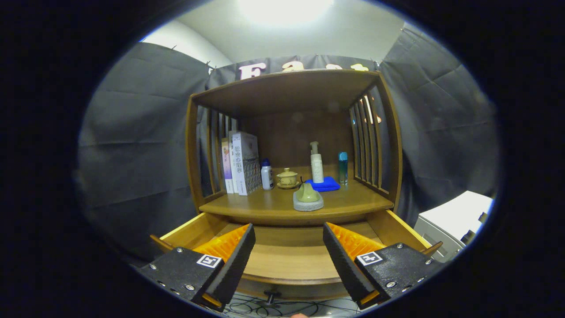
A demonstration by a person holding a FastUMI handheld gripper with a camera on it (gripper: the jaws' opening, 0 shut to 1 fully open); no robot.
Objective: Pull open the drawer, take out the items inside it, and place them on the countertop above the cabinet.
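The wooden cabinet's drawer (185,232) stands pulled open below the countertop (265,206), and its bare wooden floor shows between my fingers. A small dark knob (271,295) sticks out of the drawer front near my fingertips. My gripper (289,247) hovers open over the drawer with nothing between its fingers. On the countertop's front edge sits a green object on a round grey base (308,197). Behind it lie a blue cloth (324,183), a white pump bottle (316,164), a teal bottle (343,168), a lidded teacup (287,178) and a small white bottle (266,175).
Books (242,162) stand upright at the countertop's left, against slatted side rails. A wooden top shelf (287,90) roofs the countertop. A white box-like unit (454,223) stands to the cabinet's right. Black cables (282,309) lie on the floor below the drawer.
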